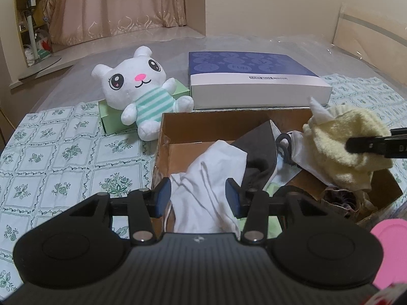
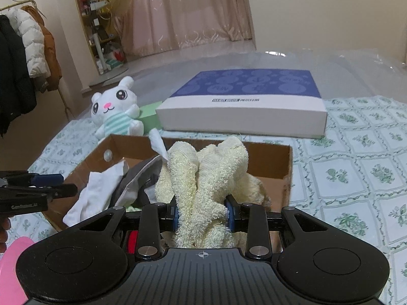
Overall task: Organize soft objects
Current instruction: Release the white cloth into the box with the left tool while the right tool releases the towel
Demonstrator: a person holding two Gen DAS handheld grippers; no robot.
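A brown cardboard box (image 1: 178,117) (image 2: 269,160) sits on the bed and holds a white cloth (image 1: 211,178) (image 2: 99,190), a dark grey cloth (image 1: 259,147) and other soft items. My right gripper (image 2: 202,214) is shut on a pale yellow towel (image 2: 211,175) (image 1: 343,137) and holds it over the box's right part. My left gripper (image 1: 198,198) is open over the box's near left edge, with the white cloth between its fingers, not clamped. A white plush bunny (image 1: 137,89) (image 2: 114,109) sits beyond the box.
A blue and white flat box (image 1: 254,81) (image 2: 244,101) lies behind the cardboard box. The bunny leans on a small green box (image 1: 109,114). A pink object (image 1: 391,249) (image 2: 12,267) is at the near edge. A green floral sheet (image 1: 63,152) covers the bed.
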